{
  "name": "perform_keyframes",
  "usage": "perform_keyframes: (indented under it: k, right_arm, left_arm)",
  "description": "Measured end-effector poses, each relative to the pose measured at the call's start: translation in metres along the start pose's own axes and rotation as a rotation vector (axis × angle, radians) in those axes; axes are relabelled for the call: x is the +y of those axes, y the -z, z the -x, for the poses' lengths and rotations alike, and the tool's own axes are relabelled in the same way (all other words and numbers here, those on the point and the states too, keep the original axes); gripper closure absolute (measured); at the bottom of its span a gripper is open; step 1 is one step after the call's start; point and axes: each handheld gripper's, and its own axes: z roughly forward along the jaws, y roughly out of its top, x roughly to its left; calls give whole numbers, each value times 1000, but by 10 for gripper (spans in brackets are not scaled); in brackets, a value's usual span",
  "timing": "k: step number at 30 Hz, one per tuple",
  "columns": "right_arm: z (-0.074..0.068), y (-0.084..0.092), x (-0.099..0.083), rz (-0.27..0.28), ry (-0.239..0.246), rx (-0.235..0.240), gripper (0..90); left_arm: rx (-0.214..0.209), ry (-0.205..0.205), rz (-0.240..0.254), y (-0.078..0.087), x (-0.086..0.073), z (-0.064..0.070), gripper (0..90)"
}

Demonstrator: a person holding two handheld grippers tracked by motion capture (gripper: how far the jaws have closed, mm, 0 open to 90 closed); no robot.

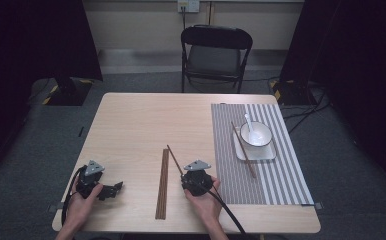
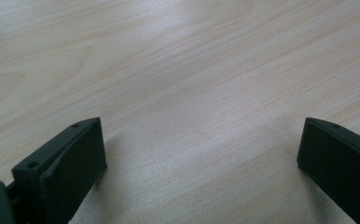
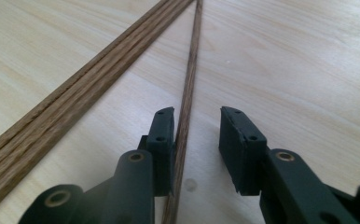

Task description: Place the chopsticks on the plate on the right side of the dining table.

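The single chopstick (image 3: 187, 93) lies on the pale wood surface (image 1: 131, 130) between the two pads of the right tool (image 3: 197, 135). In the right gripper view it runs from about 6 o'clock up toward 12 o'clock, close against the pad at 9 o'clock, with a clear gap to the pad at 3 o'clock. The jaws stand part-way closed around it and do not yet pinch it from both sides.

Going from left to right in the high view: the left tool (image 1: 112, 189) sits near the surface's 7 o'clock corner, held in the person's left hand (image 1: 81, 202). Its jaws stand wide apart with nothing between them; the left gripper view shows bare wood grain between the pads.

Next comes a bundle of chopsticks (image 1: 162, 184), lying side by side and touching, pointing roughly from 6 to 12 o'clock near the middle of the front edge. The single chopstick (image 1: 175, 159) angles away from the bundle's far end, toward 11 o'clock from the right tool (image 1: 192, 184), which the right hand (image 1: 203, 200) grips.

Farther right, at 3 o'clock on the surface, lies a striped placemat (image 1: 231, 175). On it rests a white square plate (image 1: 268, 155) bearing a white bowl (image 1: 261, 142) with a spoon (image 1: 249, 125) in it. Another chopstick (image 1: 245, 152) lies on the mat along the plate's left side.

Beyond the surface, at 12 o'clock, stands a dark folding chair (image 1: 216, 55).
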Motion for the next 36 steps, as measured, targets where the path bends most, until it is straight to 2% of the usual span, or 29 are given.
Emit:
perform_keyframes:
  k: [9, 14, 17, 20, 23, 26, 36]
  right_arm:
    - [15, 3, -3, 3, -51, 2, 838]
    - [17, 4, -3, 2, -58, 2, 837]
    - [15, 2, -1, -7, -39, 2, 783]
    - [14, -1, 3, -16, -23, -7, 780]
    - [14, -2, 4, -11, -30, -8, 796]
    - [16, -3, 3, -2, -38, -10, 852]
    - [16, -3, 4, -1, -53, -5, 856]
  left_arm:
    - [0, 0, 0, 0, 0, 0, 4]
    - [1, 0, 0, 0, 0, 0, 4]
    - [0, 0, 0, 0, 0, 0, 4]
    - [1, 0, 0, 0, 0, 0, 4]
    - [0, 0, 0, 0, 0, 0, 4]
    - [0, 0, 0, 0, 0, 0, 4]
    - [2, 0, 0, 0, 0, 0, 4]
